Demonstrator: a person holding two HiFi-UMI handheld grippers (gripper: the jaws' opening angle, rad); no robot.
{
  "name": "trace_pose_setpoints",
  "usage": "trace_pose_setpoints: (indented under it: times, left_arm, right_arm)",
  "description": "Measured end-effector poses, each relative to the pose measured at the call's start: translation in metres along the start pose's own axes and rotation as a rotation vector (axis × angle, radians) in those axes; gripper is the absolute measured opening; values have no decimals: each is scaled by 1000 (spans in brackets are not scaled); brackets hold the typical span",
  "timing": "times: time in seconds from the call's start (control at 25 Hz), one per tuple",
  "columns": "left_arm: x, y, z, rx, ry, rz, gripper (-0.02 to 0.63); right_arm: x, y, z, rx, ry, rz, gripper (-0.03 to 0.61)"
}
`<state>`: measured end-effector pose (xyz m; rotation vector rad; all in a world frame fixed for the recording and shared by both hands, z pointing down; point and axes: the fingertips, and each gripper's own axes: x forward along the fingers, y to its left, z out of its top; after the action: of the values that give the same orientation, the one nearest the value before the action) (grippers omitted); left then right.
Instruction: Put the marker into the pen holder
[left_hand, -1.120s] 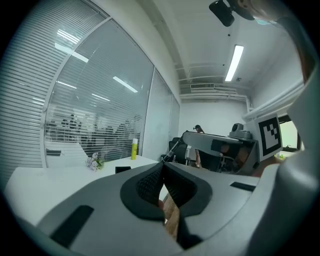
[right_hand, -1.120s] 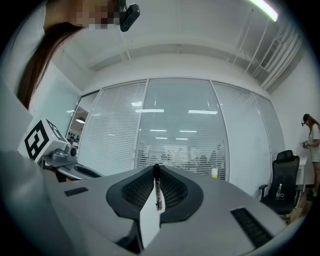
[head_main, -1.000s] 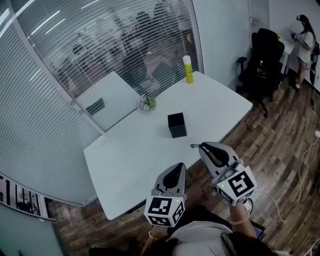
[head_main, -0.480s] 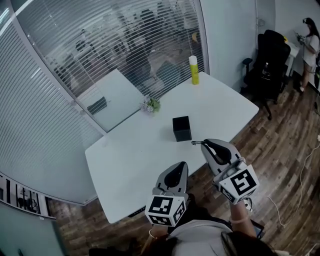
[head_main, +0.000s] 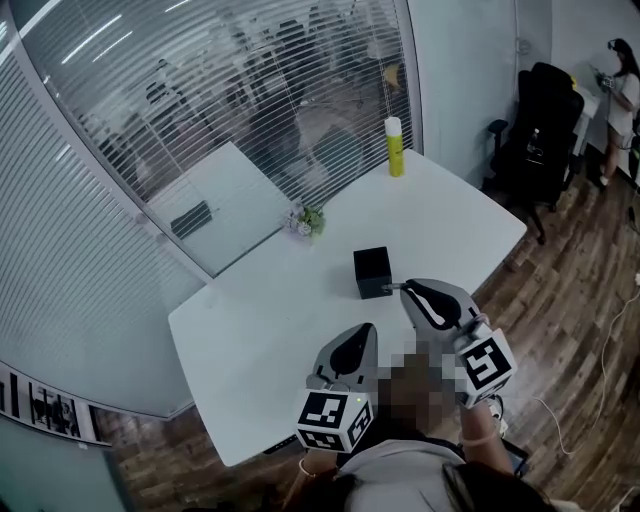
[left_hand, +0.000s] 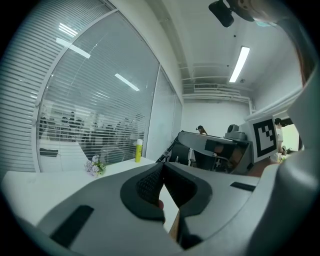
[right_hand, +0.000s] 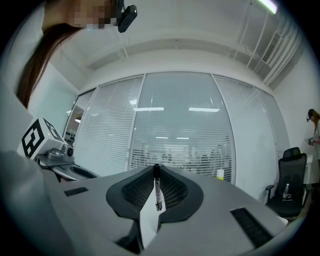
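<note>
Now | right gripper (head_main: 405, 288) jaws pinch marker (right_hand: 157, 187), nearer pen holder (head_main: 372, 272) than before | left gripper (head_main: 366, 330) jaws pressed together

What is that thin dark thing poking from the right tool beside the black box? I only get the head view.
Observer: A marker. The right gripper view shows the right tool shut on it, pinched at the jaw tips.
Operator: Does the left tool hold anything?
Observer: No. The left gripper view shows the left tool with its jaws together and nothing between them.
Operator: Is the marker plain black?
Observer: Dark at both ends, with a pale printed label along the body.
</note>
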<state>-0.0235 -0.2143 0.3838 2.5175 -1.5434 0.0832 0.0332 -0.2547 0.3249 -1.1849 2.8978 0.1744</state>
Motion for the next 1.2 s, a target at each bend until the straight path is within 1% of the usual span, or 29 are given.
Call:
trace_pose_setpoints:
  times: [0.52,0.76,0.92,1.2]
  left_arm:
    - [35,49,2,-24,0,-21,18]
    - [51,60,3,-32,4,-47,18]
    - [58,65,4,-41,2,-60,18]
    - [62,75,2,-53,5,-66,18]
  right_arm:
    - [55,-18,-24,-14,57,-18,58]
    - [73,-29,-37,-20,81,-32,58]
    - [85,-33,-49,-35,115,-33,58]
    - [100,-36,-63,-51,149,-34,58]
